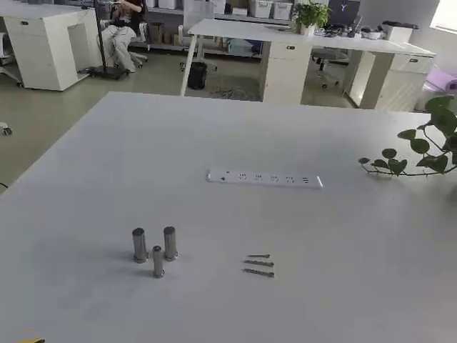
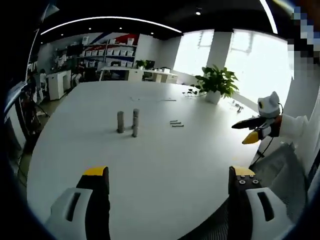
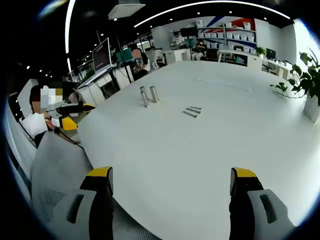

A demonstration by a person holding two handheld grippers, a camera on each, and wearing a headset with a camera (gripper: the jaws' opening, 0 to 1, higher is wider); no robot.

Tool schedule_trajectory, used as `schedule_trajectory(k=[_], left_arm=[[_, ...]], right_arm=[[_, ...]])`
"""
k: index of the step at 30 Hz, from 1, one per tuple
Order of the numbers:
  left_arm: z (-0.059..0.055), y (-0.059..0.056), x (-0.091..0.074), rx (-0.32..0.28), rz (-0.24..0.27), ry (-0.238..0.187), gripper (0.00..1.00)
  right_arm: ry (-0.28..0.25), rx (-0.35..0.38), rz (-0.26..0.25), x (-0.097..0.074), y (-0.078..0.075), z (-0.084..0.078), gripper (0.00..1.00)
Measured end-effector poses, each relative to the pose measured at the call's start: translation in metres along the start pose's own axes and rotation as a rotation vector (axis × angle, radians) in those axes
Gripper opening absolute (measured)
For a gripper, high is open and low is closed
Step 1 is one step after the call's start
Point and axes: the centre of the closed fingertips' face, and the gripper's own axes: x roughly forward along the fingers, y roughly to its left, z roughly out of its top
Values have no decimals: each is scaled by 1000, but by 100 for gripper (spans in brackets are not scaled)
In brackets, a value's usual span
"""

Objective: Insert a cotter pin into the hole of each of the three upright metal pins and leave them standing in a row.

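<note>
Three upright metal pins [image 1: 157,251] stand in a tight cluster on the white table [image 1: 214,143], left of centre. Three cotter pins [image 1: 258,264] lie side by side to their right. In the left gripper view the metal pins [image 2: 127,121] and cotter pins [image 2: 175,123] sit far ahead of my left gripper [image 2: 169,200], which is open with nothing between its jaws. My right gripper [image 3: 170,200] is also open, held off the table edge, well short of the metal pins [image 3: 148,95] and cotter pins [image 3: 191,111].
A white power strip [image 1: 264,179] lies beyond the pins at mid-table. A leafy plant [image 1: 421,146] trails over the table's right edge. Other desks and a seated person [image 1: 123,32] are far behind.
</note>
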Motion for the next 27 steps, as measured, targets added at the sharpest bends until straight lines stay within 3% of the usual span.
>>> schedule_trajectory(k=[5, 11, 16, 20, 27], left_arm=[[-8, 2, -2, 16, 7, 52, 87], [-7, -1, -1, 4, 4, 40, 92], [-1, -9, 0, 52, -18, 18, 99], [1, -12, 1, 33, -22, 7, 99], [-6, -17, 1, 32, -30, 27, 99]], right_arm=[[10, -6, 15, 3, 3, -2, 95], [23, -14, 29, 5, 5, -3, 95], [16, -16, 34, 6, 6, 0, 95], [9, -14, 38, 6, 7, 1, 95], [7, -9, 45, 6, 8, -1, 96]])
